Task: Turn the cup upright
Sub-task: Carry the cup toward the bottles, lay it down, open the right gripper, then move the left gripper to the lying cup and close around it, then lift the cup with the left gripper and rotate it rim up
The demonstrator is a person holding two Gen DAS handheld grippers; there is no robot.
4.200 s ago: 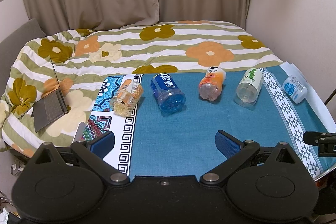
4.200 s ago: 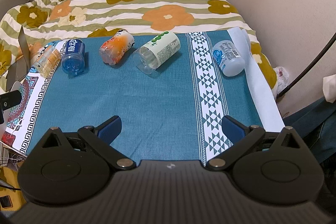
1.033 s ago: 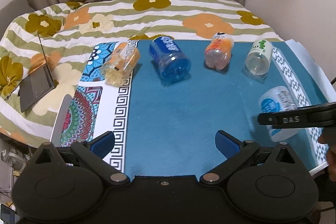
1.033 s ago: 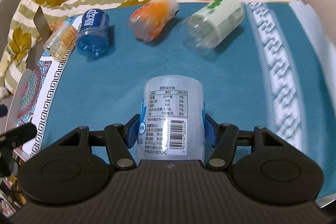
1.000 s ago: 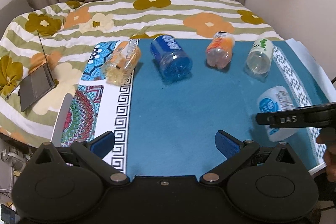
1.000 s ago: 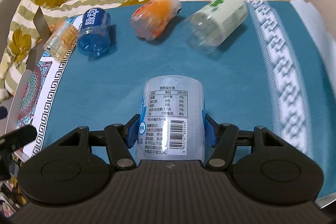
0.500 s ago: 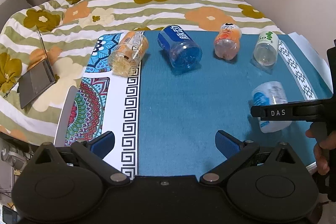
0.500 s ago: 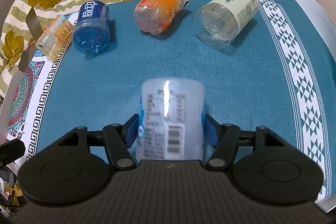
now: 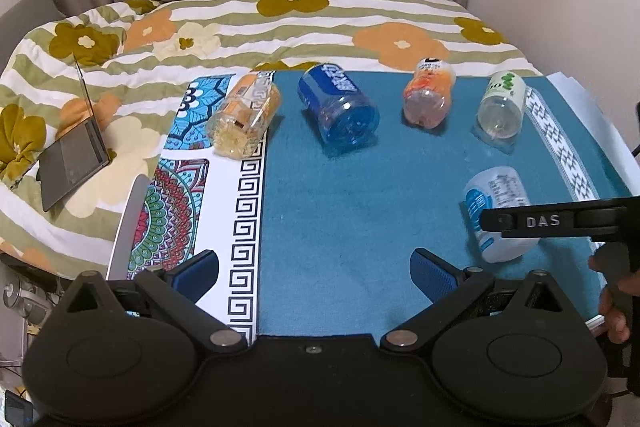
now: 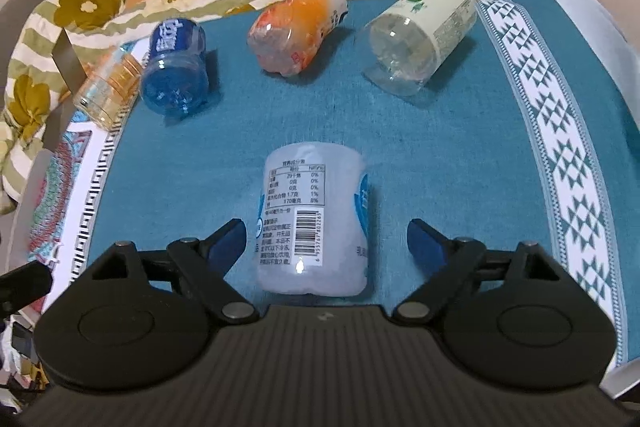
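A white cup with a blue label stands on the teal cloth between the fingers of my right gripper, which is open; neither pad touches it. It also shows in the left wrist view, partly behind the right gripper's black finger. Several other cups lie on their sides farther back: amber, blue, orange and green-labelled clear. My left gripper is open and empty, above the near edge of the cloth.
The teal cloth covers a table with patterned borders on the left and right. A flowered bed quilt lies behind. A laptop sits on the quilt at left. A wall stands to the right.
My right gripper has opened and let go of the white cup, which now stands on the cloth. The left gripper has stayed open and barely moved.
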